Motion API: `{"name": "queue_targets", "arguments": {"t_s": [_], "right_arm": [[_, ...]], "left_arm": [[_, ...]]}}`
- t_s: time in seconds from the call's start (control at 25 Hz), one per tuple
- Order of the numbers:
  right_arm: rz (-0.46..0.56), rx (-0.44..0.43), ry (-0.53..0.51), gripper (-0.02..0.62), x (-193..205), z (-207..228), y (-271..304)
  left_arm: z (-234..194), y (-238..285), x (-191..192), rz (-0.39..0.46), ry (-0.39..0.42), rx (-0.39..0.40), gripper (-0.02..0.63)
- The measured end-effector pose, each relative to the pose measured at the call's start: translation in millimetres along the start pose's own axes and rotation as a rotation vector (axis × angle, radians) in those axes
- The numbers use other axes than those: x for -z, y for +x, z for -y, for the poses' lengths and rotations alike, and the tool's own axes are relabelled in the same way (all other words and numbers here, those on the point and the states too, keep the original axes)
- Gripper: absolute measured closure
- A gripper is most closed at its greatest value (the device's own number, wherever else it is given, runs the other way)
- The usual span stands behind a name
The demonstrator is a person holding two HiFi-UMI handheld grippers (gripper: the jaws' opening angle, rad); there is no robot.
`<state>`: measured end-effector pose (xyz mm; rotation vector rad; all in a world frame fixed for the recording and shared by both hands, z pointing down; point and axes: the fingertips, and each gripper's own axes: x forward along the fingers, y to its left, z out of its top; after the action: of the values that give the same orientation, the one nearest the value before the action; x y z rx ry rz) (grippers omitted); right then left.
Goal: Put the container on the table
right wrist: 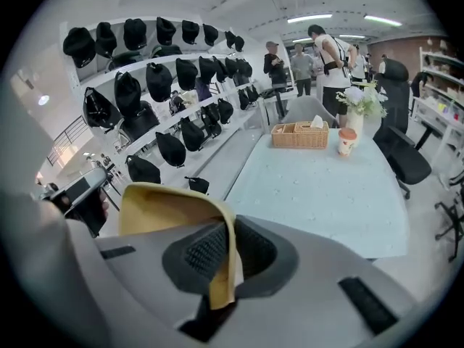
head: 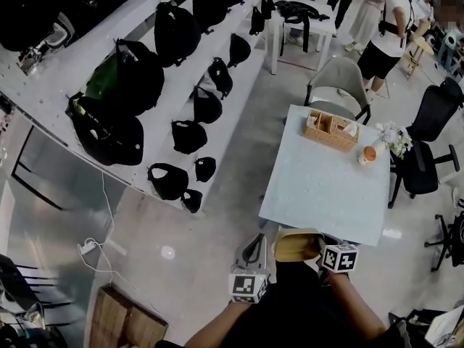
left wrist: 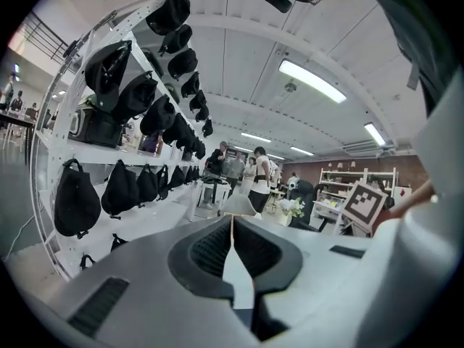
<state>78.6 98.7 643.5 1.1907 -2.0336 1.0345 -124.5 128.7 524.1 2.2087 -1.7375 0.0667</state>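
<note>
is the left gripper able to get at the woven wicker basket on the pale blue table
Probably not yet. The left gripper is shut and empty, with nothing blocking it, but the woven wicker basket sits at the far end of the pale blue table, across its top.

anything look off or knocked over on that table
Nothing stands out. On the table the wicker basket, cup and flowers sit upright at the far end, nothing spilled. The yellow container is not set down yet: the right gripper holds it by its wall.
</note>
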Motion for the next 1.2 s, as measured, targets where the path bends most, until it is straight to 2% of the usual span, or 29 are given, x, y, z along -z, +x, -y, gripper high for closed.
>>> {"name": "queue_targets", "arguments": {"t_s": [0.28,0.48,0.72,0.88,1.2], "right_arm": [[-0.025,-0.002,0.040,0.578,-35.0,43.6,34.7],[-0.012,-0.002,0.025,0.578,-90.0,79.0,69.7],[-0.010,0.008,0.057,0.578,-142.5,122.1,105.3],[-0.026,0.008,0.101,0.578,-159.7,137.4,123.7],[-0.051,0.006,0.199,0.578,-186.7,175.8,164.5]], "left_arm": [[-3.4,68.5,-9.2,-0.042,0.030,0.009,0.594],[-19.6,130.5,-17.0,-0.076,0.070,-0.025,0.594],[-22.9,210.6,-27.1,-0.109,0.058,-0.016,0.594],[-24.5,250.9,-33.2,-0.129,0.072,-0.007,0.594],[-26.4,298.8,-29.8,-0.171,0.087,-0.026,0.594]]}}
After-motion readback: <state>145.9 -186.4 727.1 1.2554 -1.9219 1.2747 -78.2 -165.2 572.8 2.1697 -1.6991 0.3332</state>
